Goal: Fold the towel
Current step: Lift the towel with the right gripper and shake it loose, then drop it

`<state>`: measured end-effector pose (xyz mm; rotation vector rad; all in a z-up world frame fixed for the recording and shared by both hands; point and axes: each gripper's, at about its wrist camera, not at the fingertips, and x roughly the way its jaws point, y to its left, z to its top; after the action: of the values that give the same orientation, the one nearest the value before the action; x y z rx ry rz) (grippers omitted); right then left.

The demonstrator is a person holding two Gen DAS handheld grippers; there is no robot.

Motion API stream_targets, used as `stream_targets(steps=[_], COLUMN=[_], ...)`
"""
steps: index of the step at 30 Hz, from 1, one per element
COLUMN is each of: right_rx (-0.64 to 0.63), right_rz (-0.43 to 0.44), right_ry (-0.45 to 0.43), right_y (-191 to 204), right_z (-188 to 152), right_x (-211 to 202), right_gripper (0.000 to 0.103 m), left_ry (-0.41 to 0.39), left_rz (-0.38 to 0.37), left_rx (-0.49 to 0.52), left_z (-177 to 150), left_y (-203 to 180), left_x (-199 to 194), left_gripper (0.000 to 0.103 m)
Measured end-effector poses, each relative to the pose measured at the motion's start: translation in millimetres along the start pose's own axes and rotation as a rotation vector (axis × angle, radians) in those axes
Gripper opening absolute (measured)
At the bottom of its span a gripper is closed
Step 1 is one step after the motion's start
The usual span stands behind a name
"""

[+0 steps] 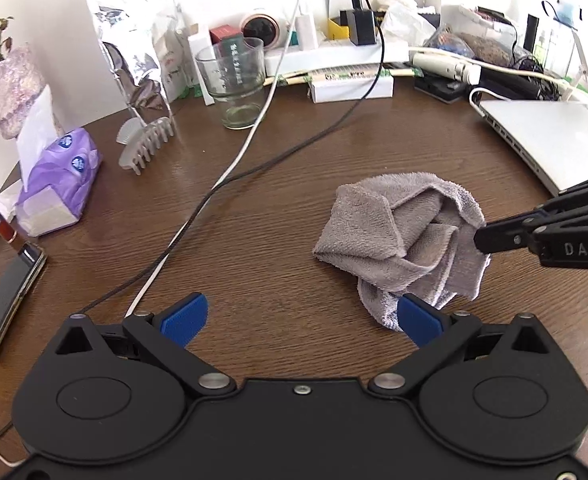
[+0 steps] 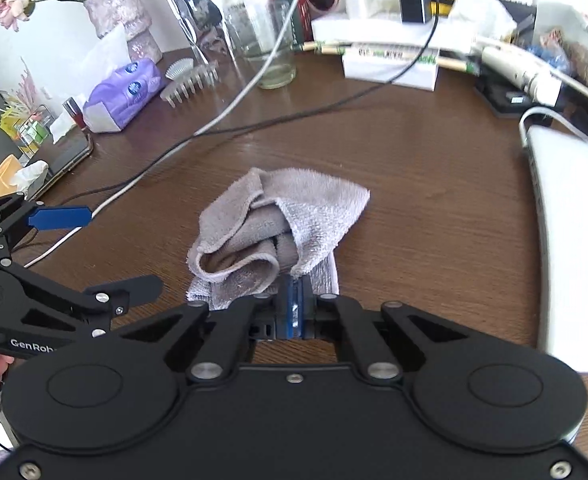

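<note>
We start at the right gripper [image 2: 294,304], low in the centre of the right wrist view, where its two blue pads are pressed together on a near corner of the one grey towel [image 2: 277,232]. That towel lies crumpled in a loose heap on the brown wooden table [image 2: 434,184], in the middle of the frame. In the left wrist view we see the left gripper [image 1: 302,316] with its two blue pads spread wide and nothing between them; the right-hand pad sits just at the towel's lower edge, though we cannot tell if it touches. Moving outward, we count two cables crossing the table from the upper centre toward the lower left: one white cable [image 1: 249,136] and one black cable [image 1: 318,136]. Beyond them stand one clear glass [image 1: 233,82] in the upper centre, one pale hair claw clip [image 1: 145,144] and one purple tissue pack [image 1: 59,188] at the left. One phone [image 1: 9,300] lies at the left edge, and one white flat device [image 1: 550,140] at the right.
</note>
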<state>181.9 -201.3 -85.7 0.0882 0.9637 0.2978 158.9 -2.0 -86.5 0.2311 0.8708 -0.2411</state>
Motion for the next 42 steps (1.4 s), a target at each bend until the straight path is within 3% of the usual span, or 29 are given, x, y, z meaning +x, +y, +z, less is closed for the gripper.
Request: stream_targets(steps=[9, 24, 35, 42], right_rx=[-0.103, -0.438, -0.541, -0.535], right_rz=[0.006, -0.023, -0.019, 0.061], right_ry=[-0.095, -0.260, -0.364, -0.384], right_y=[21.6, 98.4, 139.4, 160.2], right_z=[38.6, 127.2, 149.7, 156.6], right_x=[-49.6, -177.2, -261.5, -274.7], right_gripper=[0.002, 0.002, 0.002, 0.002], left_ry=[-0.043, -0.134, -0.203, -0.179], left_rz=[-0.013, -0.045, -0.082, -0.065], left_rx=[-0.060, -0.103, -0.147, -0.160], left_z=[-3.2, -23.2, -25.6, -39.6], left_y=[-0.4, 3.7, 0.2, 0.1], left_x=[-24.0, -58.7, -77.2, -78.9], left_gripper=[0.102, 0.103, 0.103, 0.103])
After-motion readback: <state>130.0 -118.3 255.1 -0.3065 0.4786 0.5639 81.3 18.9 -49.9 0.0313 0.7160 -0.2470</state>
